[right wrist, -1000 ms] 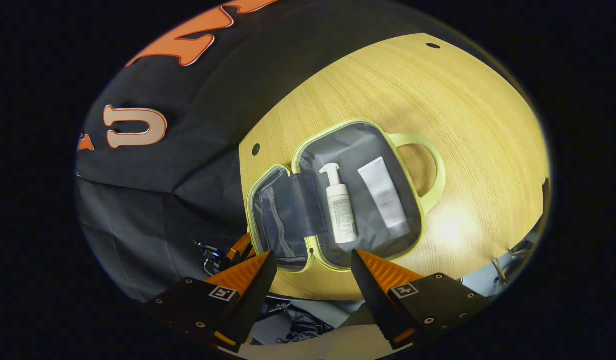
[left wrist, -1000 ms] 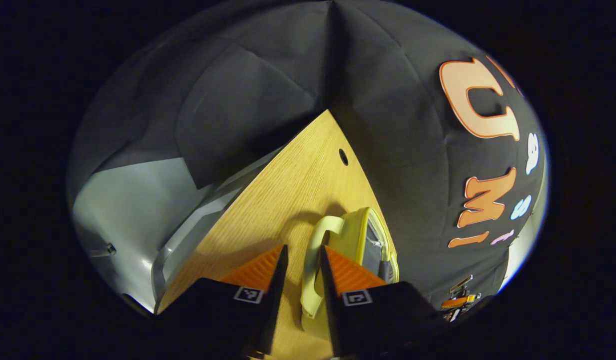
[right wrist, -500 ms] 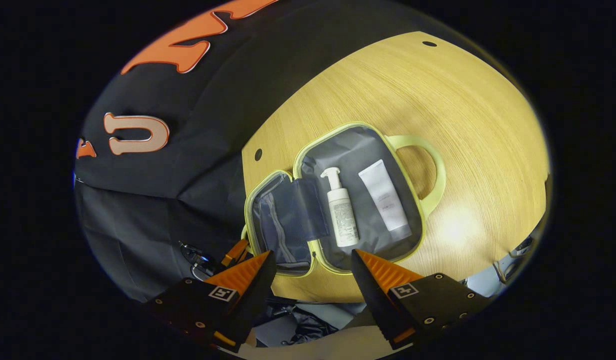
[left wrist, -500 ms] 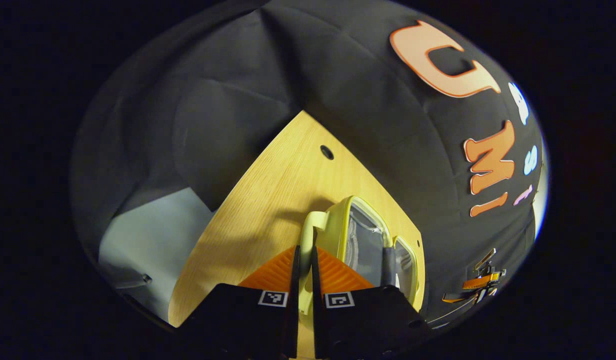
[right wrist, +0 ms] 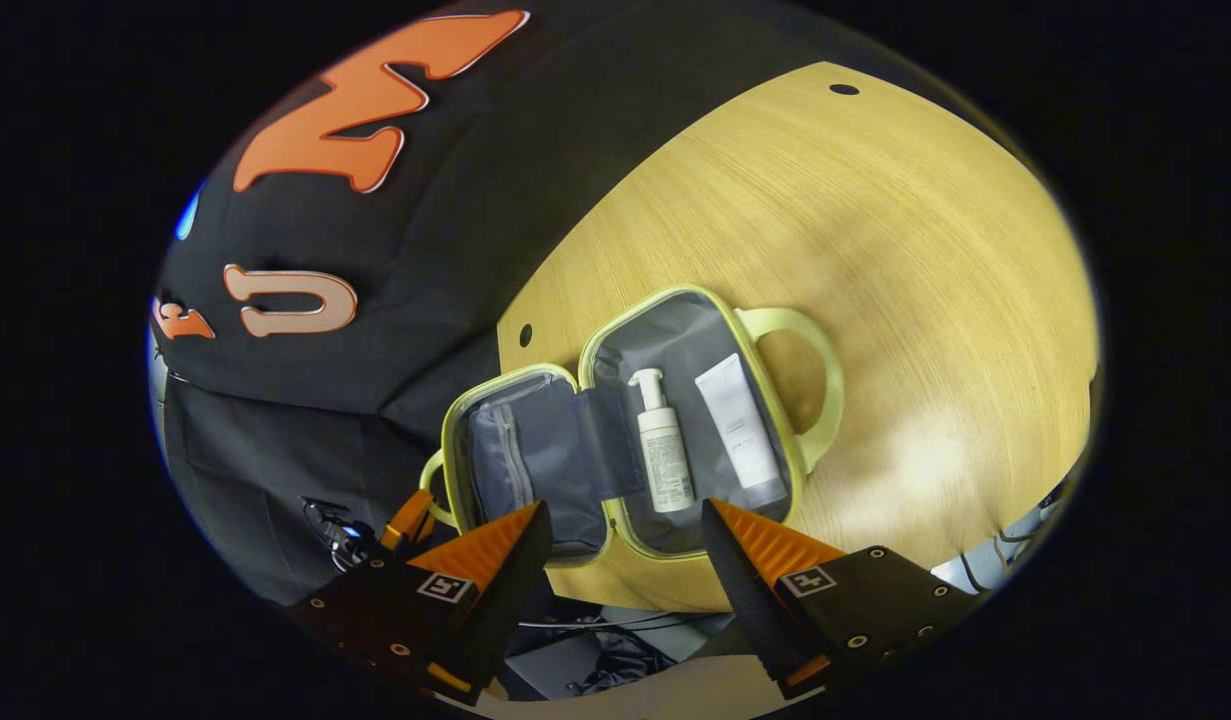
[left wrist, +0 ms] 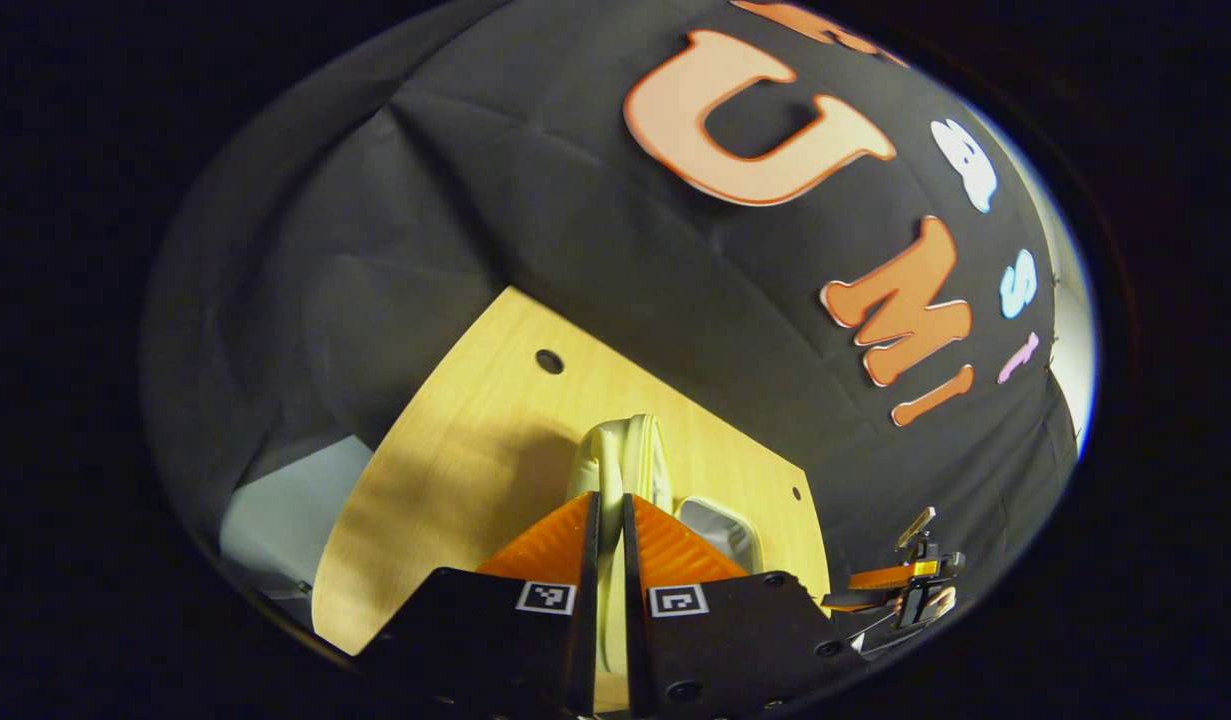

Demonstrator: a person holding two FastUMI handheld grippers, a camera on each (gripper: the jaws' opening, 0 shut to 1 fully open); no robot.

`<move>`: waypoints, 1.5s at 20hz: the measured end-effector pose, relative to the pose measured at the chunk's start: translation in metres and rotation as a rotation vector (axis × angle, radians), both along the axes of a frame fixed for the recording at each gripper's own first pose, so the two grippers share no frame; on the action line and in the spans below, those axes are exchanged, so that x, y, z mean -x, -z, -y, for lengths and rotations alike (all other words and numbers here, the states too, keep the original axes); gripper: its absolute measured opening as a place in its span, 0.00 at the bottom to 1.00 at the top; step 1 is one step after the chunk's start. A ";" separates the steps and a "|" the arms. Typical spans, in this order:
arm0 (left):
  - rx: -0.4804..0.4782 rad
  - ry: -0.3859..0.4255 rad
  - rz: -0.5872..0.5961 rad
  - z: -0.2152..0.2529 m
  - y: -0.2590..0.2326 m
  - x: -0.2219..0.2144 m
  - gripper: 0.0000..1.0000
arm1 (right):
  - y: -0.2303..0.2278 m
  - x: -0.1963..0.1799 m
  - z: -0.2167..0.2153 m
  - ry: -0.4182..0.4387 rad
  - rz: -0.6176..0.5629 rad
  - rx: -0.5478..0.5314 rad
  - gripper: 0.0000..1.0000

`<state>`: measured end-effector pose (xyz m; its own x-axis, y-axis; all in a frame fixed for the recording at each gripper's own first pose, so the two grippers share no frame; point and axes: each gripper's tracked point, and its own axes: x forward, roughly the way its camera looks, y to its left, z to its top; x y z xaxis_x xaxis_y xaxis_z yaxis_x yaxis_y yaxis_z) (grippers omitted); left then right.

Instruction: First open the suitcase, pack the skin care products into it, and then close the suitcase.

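The pale yellow suitcase (right wrist: 675,330) lies open on the wooden table (right wrist: 875,250), its grey lining showing. In the base lie a white pump bottle (right wrist: 660,450) and a white tube (right wrist: 740,430) side by side. The lid half (right wrist: 515,460) sits to the left, tilted up at the table's edge. My left gripper (left wrist: 608,510) is shut on the lid's handle (left wrist: 615,460); it also appears in the right gripper view as the left gripper (right wrist: 410,520) by the lid. My right gripper (right wrist: 625,530) hovers open above the near rim of the suitcase, holding nothing.
The table has small round holes (right wrist: 843,89) (left wrist: 549,361) near its corners. Its front edge runs just under my right gripper, with cables and dark clutter (right wrist: 595,660) on the floor below. The black cloth wall stands close behind the lid. Bare tabletop stretches right of the suitcase.
My left gripper closed on the lid's handle and swung the lid upward from lying flat. The right gripper stayed open and drew back a little from the suitcase.
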<state>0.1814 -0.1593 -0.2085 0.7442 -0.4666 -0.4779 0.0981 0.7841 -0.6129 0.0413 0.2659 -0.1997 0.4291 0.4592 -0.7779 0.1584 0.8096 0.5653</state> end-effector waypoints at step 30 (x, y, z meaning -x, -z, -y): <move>-0.352 0.355 0.000 0.518 0.100 0.050 0.13 | -0.150 -0.020 0.332 0.051 0.572 0.394 0.95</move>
